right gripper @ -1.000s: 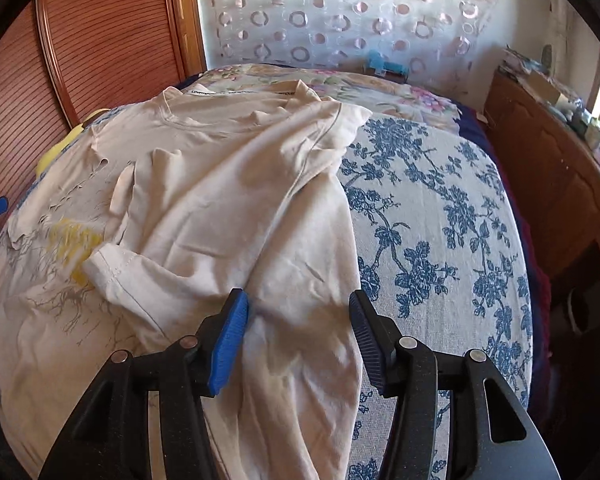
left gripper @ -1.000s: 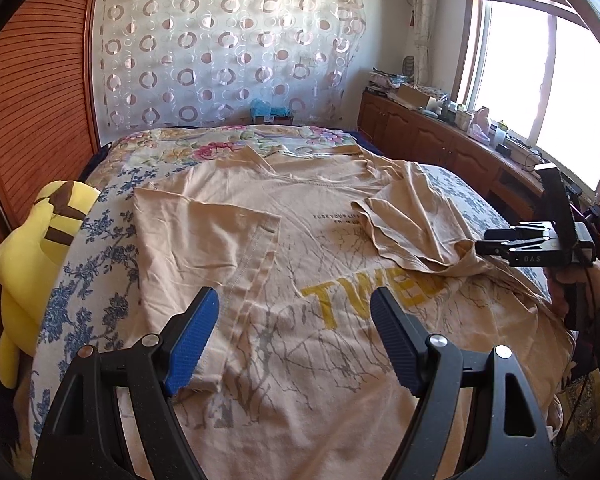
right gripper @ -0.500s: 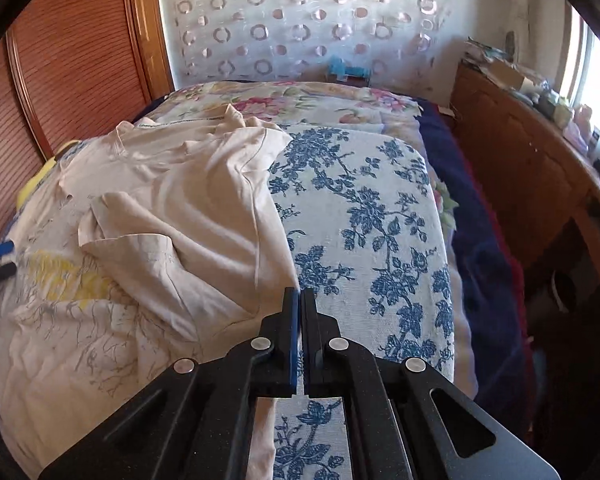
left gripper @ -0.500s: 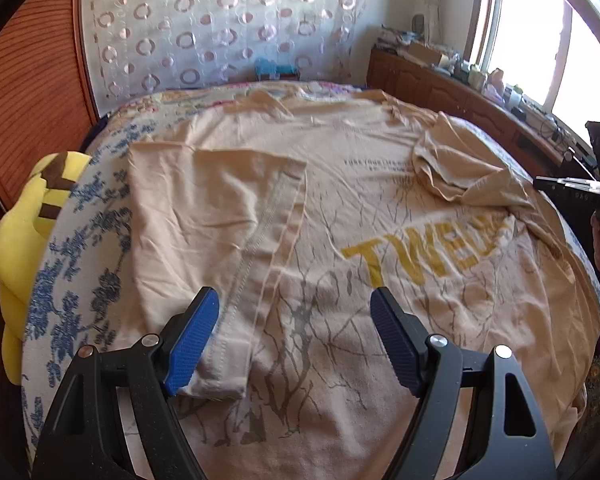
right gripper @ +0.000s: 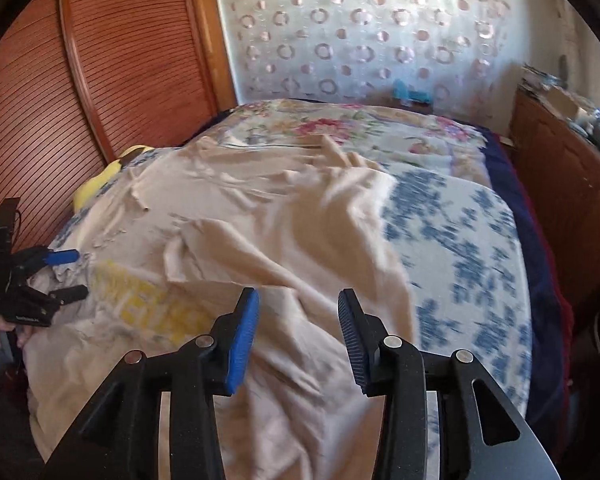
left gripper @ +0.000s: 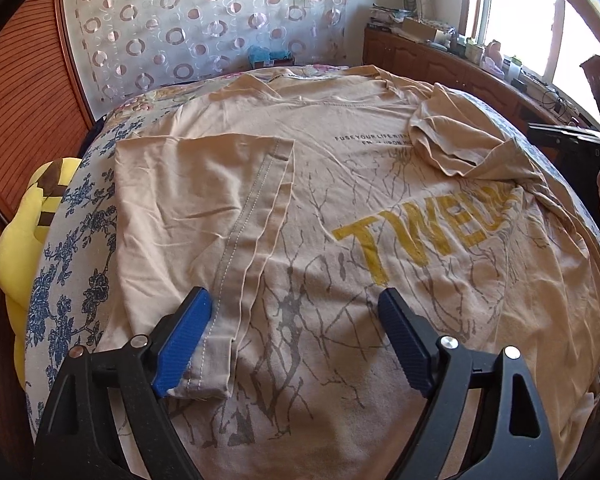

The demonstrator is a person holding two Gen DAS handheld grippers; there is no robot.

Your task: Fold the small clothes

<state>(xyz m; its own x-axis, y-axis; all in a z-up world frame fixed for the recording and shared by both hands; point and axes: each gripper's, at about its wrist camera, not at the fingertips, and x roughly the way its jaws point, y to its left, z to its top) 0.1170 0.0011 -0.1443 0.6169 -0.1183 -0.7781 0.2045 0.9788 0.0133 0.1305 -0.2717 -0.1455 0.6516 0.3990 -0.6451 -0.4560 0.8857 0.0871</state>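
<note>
A beige T-shirt (left gripper: 340, 208) lies spread across the bed (right gripper: 460, 240), covering most of its near half up to the near edge; yellow lettering and grey branch lines show on its chest; one sleeve (left gripper: 196, 208) is folded flat inward toward the bed's left edge, its stitched hem running down to the near edge; the other sleeve (left gripper: 452, 144) lies crumpled in a loose heap toward the right side; blue-flowered bedcover shows bare along the left edge and beyond the shirt on the right.

The left gripper (left gripper: 296, 340) hangs low over the shirt's lower part with its blue fingers (left gripper: 182, 344) spread wide, holding nothing; the left finger sits right at the folded sleeve's hem, though contact cannot be told; the right gripper (right gripper: 296, 336) is likewise held apart and empty above the rumpled right side of the shirt, the view blurred.

A yellow plush toy (left gripper: 24, 232) is wedged beside the bed's left edge against the slatted wooden wall (right gripper: 100, 80); a curtain with ring patterns (left gripper: 204, 20) hangs behind the far edge.
</note>
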